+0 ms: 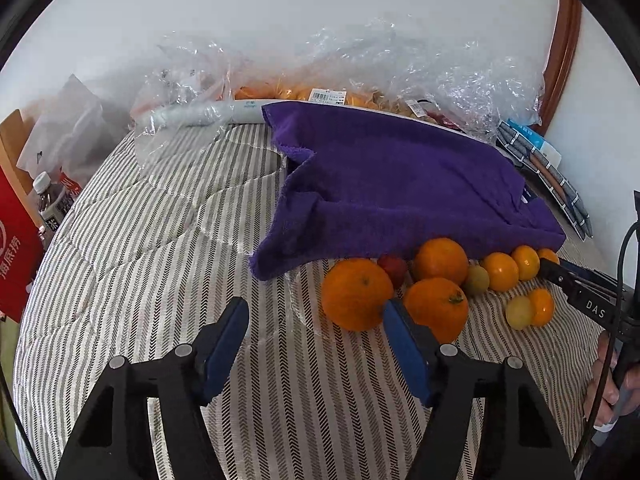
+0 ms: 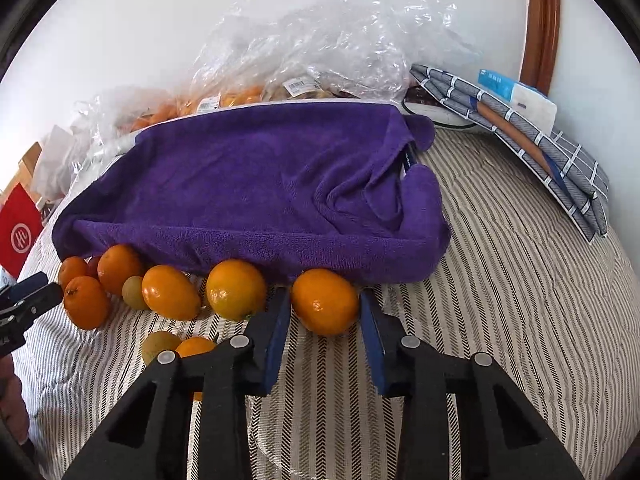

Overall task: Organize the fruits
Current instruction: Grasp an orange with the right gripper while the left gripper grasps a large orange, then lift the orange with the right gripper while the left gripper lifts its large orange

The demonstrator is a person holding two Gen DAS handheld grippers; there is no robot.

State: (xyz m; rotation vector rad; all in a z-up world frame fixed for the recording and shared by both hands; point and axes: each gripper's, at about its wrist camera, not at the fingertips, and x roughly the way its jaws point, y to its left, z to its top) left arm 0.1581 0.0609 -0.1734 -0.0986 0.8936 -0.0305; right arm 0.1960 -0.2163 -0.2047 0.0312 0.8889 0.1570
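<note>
A row of oranges and small fruits lies on the striped bedcover along the front edge of a purple towel. My left gripper is open and empty; its right finger stands between two large oranges. My right gripper is open with its fingers on either side of the rightmost orange, which rests on the cover against the towel. Two more oranges lie to its left. The right gripper's tip shows in the left wrist view.
Clear plastic bags with packed fruit lie behind the towel by the wall. Folded grey cloths and a tissue pack sit at the right. A red bag and a bottle stand at the left.
</note>
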